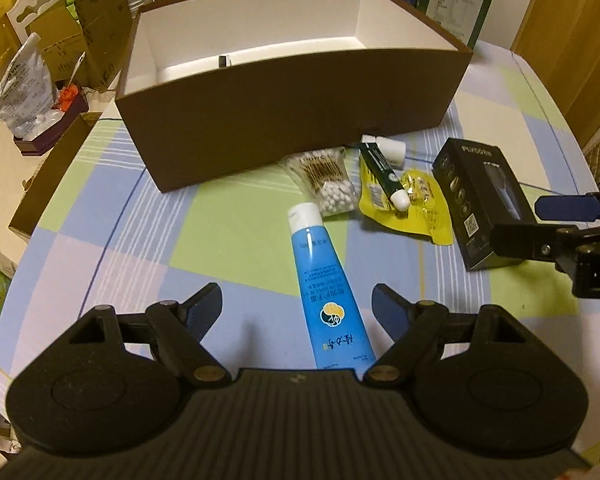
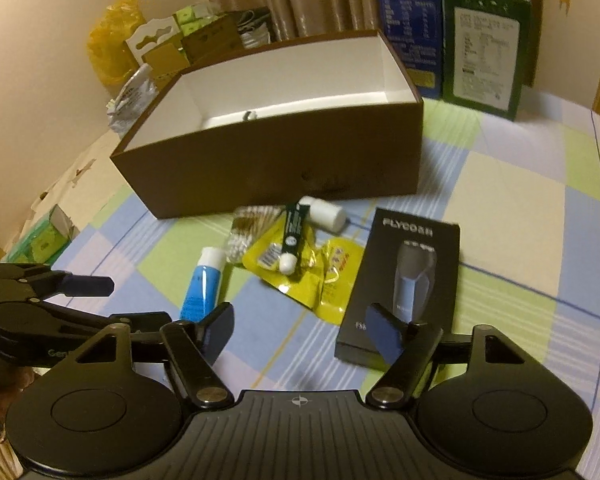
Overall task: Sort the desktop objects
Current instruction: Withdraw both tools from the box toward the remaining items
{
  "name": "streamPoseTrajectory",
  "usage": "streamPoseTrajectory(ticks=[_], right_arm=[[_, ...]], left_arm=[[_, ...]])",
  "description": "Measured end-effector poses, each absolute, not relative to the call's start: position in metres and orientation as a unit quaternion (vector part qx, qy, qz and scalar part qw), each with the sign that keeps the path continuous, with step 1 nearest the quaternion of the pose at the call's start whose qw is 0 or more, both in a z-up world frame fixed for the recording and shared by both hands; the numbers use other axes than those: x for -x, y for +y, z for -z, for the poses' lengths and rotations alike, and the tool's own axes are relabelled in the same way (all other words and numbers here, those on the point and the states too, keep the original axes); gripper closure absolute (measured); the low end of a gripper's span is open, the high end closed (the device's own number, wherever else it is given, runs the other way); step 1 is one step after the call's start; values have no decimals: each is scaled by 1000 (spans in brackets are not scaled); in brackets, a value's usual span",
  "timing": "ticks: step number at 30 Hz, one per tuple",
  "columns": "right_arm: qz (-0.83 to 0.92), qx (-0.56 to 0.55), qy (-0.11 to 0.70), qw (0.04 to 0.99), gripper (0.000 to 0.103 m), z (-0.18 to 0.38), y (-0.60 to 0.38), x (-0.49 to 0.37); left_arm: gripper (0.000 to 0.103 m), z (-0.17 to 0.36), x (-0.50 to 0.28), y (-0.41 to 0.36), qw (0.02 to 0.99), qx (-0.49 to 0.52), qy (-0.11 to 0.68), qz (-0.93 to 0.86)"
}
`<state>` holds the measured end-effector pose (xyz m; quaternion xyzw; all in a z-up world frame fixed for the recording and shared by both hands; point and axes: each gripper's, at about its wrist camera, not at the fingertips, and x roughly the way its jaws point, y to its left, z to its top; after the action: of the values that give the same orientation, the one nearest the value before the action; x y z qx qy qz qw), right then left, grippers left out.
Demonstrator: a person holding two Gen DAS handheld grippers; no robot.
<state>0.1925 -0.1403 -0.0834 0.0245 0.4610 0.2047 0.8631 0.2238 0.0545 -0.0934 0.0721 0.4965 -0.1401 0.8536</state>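
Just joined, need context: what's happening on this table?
A person with two handheld claws is sorting clutter into the brown box. Left claw is open over the blue tube; right claw is open at the black shaver box. Nothing is gripped. Cotton swabs, yellow packet and green tube lie outside.

The black carton [image 2: 404, 288] lying on the checked cloth bears the brand "FLYCO" in pale capitals along its top end. Printing on the blue tube [image 1: 328, 288], the green tube and the boxes behind is too small or blurred to read.
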Motion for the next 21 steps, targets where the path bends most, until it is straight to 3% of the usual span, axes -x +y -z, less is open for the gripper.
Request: streamPoseTrajectory(ticks=[21], right_arm=[[-179,-37,472,862,53,99,-148,-216]], left_arm=[[29,134,-254,35,838,-94,518,145]])
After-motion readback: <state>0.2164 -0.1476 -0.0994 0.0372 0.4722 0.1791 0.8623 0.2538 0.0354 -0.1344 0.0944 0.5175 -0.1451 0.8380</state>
